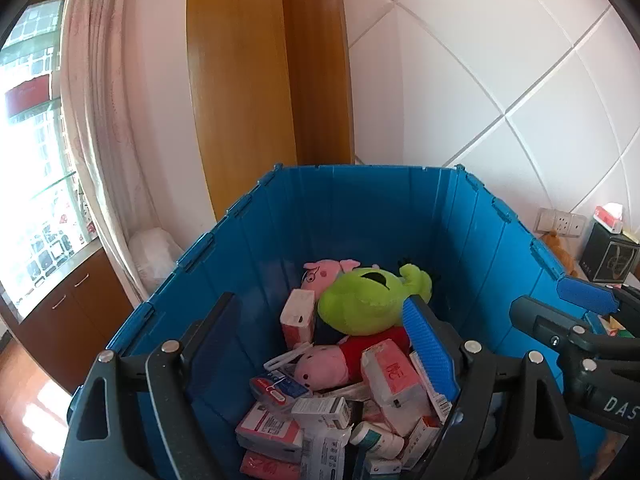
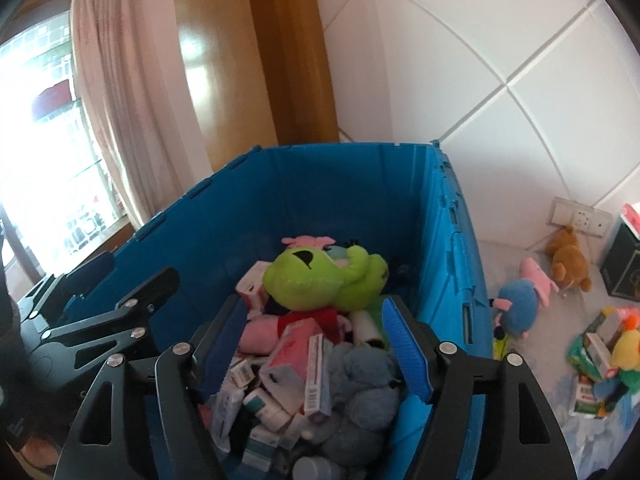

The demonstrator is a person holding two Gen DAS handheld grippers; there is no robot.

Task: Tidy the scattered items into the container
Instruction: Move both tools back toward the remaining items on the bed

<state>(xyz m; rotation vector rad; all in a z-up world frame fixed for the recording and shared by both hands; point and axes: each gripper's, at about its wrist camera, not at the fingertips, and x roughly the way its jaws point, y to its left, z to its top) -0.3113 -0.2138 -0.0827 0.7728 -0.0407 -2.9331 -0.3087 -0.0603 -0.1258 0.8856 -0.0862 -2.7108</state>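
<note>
1. Blue ribbed plastic crate (image 1: 360, 216), tall-walled, fills the middle of both wrist views; stands against a white tiled wall (image 1: 500, 60) w/ an orange-brown wooden panel (image 1: 248, 80) behind at 12 o'clock.
2. Inside the crate: lime-green plush toy w/ black mouth patch (image 2: 316, 276) on top of the pile, at 12 o'clock from both claws.
3. Pink pig plush in red dress (image 1: 324, 364) lies just under the green one, touching it; a second pink plush head (image 1: 320, 274) behind, near the far wall.
4. Pink-and-white cardboard boxes (image 1: 388, 376) and small packets heaped around the plush, filling the crate floor at 6 o'clock.
5. Grey-blue fuzzy plush (image 2: 360, 396) sits in the pile between the right claw's fingers, no pad pressing it.
6. Left gripper (image 1: 320, 360): over the crate, jaws spread wide, nothing gripped.
7. Right gripper (image 2: 316, 352): over the crate too, jaws apart, nothing gripped; seen in the left wrist view at 3 o'clock.
8. Still outside, right wrist view at 3 o'clock on a pale surface: blue-and-pink round plush (image 2: 516, 308) just beside the crate wall, brown bear plush (image 2: 568, 260) near a wall socket plate (image 2: 580, 218), mixed heap of boxes and a yellow plush (image 2: 604, 364).
9. Black box (image 1: 610, 256) at 3 o'clock in the left wrist view, well apart from the crate.
</note>
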